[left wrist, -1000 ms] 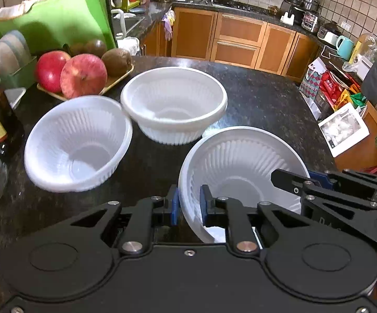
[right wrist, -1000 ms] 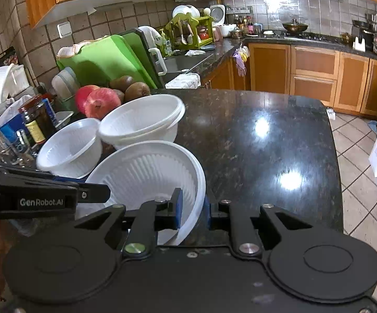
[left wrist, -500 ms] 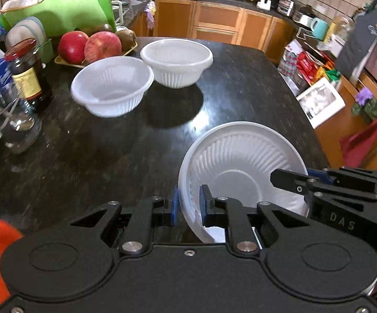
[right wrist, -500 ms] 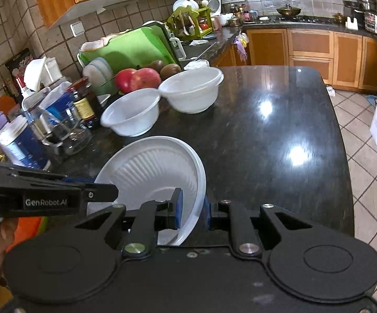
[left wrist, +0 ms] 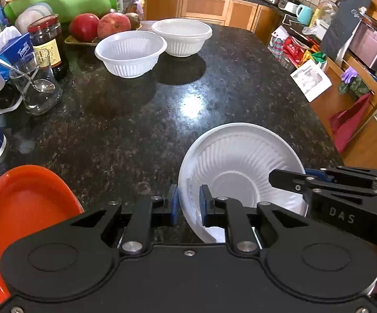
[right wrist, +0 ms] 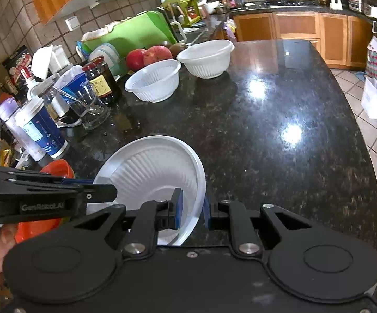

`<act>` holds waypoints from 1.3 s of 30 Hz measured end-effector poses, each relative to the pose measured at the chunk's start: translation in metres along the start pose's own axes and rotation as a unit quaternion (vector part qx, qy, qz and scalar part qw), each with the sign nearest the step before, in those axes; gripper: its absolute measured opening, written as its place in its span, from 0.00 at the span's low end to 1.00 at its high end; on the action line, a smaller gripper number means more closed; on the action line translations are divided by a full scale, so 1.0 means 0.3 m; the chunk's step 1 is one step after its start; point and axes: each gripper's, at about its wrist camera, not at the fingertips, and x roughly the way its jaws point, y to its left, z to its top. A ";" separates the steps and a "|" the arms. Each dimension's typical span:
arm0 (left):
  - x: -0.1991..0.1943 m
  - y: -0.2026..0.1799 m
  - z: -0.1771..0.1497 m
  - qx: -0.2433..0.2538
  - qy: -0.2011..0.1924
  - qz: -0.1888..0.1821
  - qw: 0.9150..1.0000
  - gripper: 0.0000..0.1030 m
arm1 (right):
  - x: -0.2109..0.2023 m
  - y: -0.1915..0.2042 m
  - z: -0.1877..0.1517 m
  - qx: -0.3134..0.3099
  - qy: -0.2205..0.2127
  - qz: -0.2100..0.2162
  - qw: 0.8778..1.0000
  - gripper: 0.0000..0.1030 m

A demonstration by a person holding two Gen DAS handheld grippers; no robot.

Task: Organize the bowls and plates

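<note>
A white ribbed plate [left wrist: 236,172] is held above the dark counter by both grippers. My left gripper [left wrist: 187,203] is shut on its left rim. My right gripper [right wrist: 191,208] is shut on its right rim, where the plate [right wrist: 152,174] shows again. Two white ribbed bowls stand at the far side: one nearer left [left wrist: 129,52] and one behind it to the right [left wrist: 182,36]; they also show in the right wrist view as the nearer bowl [right wrist: 153,83] and the farther bowl [right wrist: 206,57]. An orange plate [left wrist: 19,208] lies at the near left.
Along the left edge stand a glass with a spoon [left wrist: 36,86], a dark jar [left wrist: 49,44], a blue cup [right wrist: 41,130] and a tray of red fruit [left wrist: 99,26]. A green cutting board [right wrist: 131,36] leans behind. The counter's right edge [right wrist: 365,140] drops to a tiled floor.
Both grippers have pulled the white plate back toward the near edge, away from the two bowls. The orange plate has come into view at the near left.
</note>
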 end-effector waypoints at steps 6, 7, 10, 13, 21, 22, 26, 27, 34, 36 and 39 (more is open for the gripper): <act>0.022 0.016 -0.021 0.001 -0.003 -0.003 1.000 0.23 | 0.005 0.026 -0.019 -0.001 -0.015 -0.023 1.000 0.20; 0.023 0.016 -0.026 0.003 -0.004 -0.003 1.000 0.23 | 0.005 0.032 -0.021 -0.004 -0.018 -0.027 0.999 0.20; 0.027 0.025 -0.030 -0.001 -0.005 -0.007 1.000 0.23 | 0.000 0.043 -0.026 -0.012 -0.031 -0.038 0.999 0.20; 0.022 0.035 -0.032 -0.007 -0.008 -0.010 1.000 0.23 | -0.009 0.044 -0.027 -0.015 -0.040 -0.042 0.998 0.22; -0.016 0.049 -0.044 -0.008 -0.037 0.008 0.999 0.25 | -0.026 0.042 -0.025 -0.015 -0.068 -0.061 0.996 0.39; -0.021 0.053 -0.046 -0.009 -0.040 0.010 0.999 0.25 | -0.028 0.042 -0.025 -0.014 -0.072 -0.063 0.995 0.39; -0.044 0.064 -0.044 -0.013 -0.053 0.013 0.998 0.25 | -0.042 0.039 -0.026 -0.014 -0.086 -0.064 0.994 0.42; -0.055 0.067 -0.044 -0.015 -0.059 0.014 0.998 0.25 | -0.048 0.041 -0.024 -0.016 -0.092 -0.068 0.993 0.44; -0.122 0.061 -0.022 -0.004 -0.125 0.040 0.991 0.27 | -0.090 0.063 -0.009 -0.043 -0.146 -0.090 0.984 0.46; -0.142 0.060 -0.014 0.001 -0.141 0.040 0.989 0.28 | -0.102 0.076 -0.001 -0.055 -0.168 -0.098 0.979 0.46; -0.169 0.065 0.002 0.000 -0.168 0.044 0.985 0.29 | -0.132 0.093 0.007 -0.063 -0.208 -0.129 0.967 0.51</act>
